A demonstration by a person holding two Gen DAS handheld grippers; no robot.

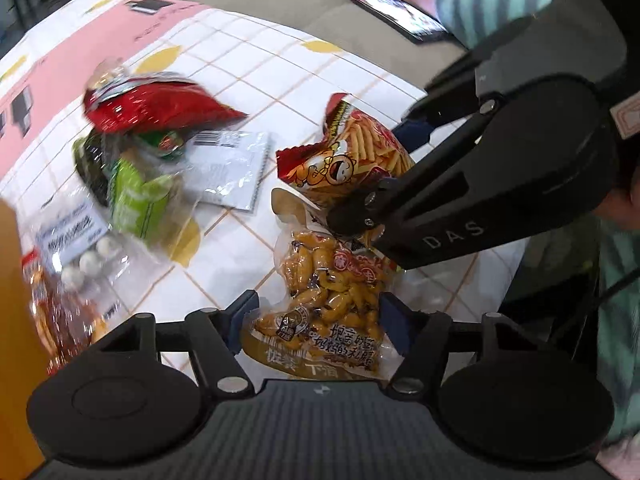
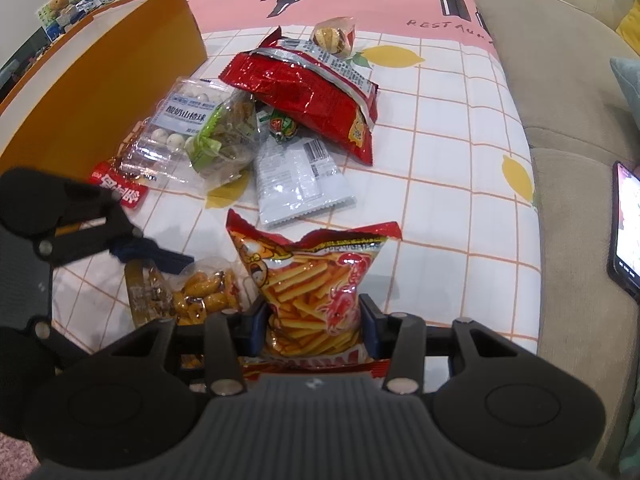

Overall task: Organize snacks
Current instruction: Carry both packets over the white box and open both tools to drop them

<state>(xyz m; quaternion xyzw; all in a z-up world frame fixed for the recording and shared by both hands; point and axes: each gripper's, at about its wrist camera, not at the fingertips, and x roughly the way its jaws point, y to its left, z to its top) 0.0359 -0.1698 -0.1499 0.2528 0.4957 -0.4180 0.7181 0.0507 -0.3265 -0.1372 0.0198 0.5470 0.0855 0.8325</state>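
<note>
I had a snack bag in each gripper. My right gripper (image 2: 316, 328) was closed on the fries bag (image 2: 316, 280), its blue pads pressing the bag's lower sides, top edge torn and standing upright. My left gripper (image 1: 316, 320) had its pads against both sides of the peanut bag (image 1: 332, 292), a clear pack of glazed yellow nuts; it looked gripped, though the hold seemed light.

I took the fries bag as my landmark. The peanut bag sat just beside it, touching its edge. Beyond it lay a white packet (image 2: 300, 180), and past that a heap: a red foil bag (image 2: 312, 96), a green pack (image 2: 224, 136) and a clear tray of white balls (image 2: 180, 128), overlapping one another. An orange box (image 2: 100, 80) stood further off on that same side, with a small round snack (image 2: 334, 36) at the far end. All of it rested on a checked tablecloth (image 2: 460, 160) with lemons.

I judged the step to be picking up, with both bags about to be carried off, probably to the box. That called for lifting clear of the cloth without the bags snagging each other.

Only the right view showed the box's full wall and the small round snack. Only the left view showed the right gripper (image 1: 356, 212) from outside, beside the fries bag (image 1: 352, 152).
</note>
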